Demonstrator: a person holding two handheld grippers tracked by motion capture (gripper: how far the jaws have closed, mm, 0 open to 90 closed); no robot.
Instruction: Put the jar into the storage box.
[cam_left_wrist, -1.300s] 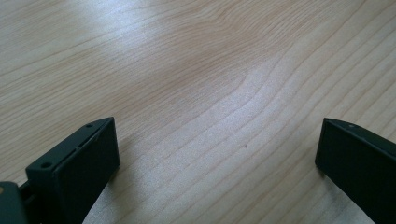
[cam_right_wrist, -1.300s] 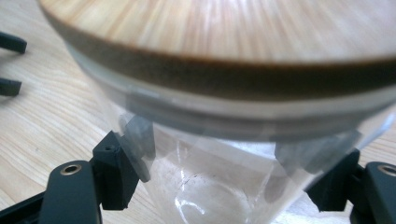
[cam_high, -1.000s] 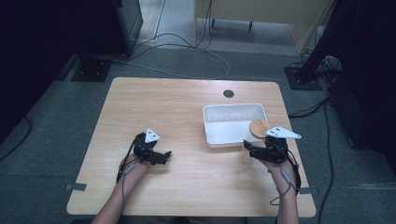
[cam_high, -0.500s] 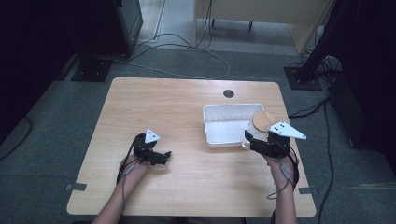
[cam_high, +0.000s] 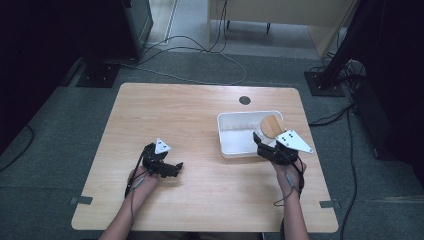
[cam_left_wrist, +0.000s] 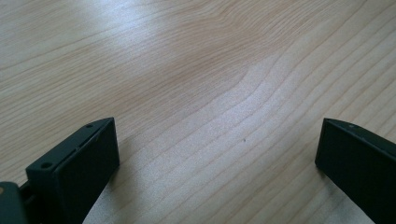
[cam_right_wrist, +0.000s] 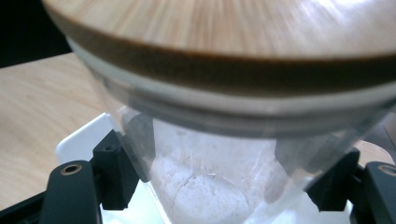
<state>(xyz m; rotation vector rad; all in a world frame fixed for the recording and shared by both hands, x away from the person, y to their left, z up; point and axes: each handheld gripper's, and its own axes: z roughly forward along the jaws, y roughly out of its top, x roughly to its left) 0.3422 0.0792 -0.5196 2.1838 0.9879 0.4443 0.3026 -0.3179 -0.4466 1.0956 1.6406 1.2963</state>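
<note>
The right hand-held gripper (cam_high: 264, 145) is reaching over the near edge of a white tray (cam_high: 235, 147), its jaws clamped on a clear glass jar (cam_right_wrist: 210, 186). In the right gripper view, the jar is sitting squarely between the two black jaws, its glass wall pressing against both pads, and its round wooden lid (cam_right_wrist: 233, 32) is spreading wide just above the jaws. From the high view, the lid (cam_high: 272, 126) is showing just ahead of this hand-held gripper, inside the tray's right end, tilted toward the camera. Whether the jar is touching the tray floor cannot be told.

The left hand-held gripper (cam_high: 172, 170) is resting low on the bench (cam_high: 175, 115), well apart from the tray, which is lying off to its right. Its jaws are standing wide apart with nothing between them; in the left gripper view, bare wood grain of the bench (cam_left_wrist: 210, 93) is lying between and beyond the two jaws.
</note>
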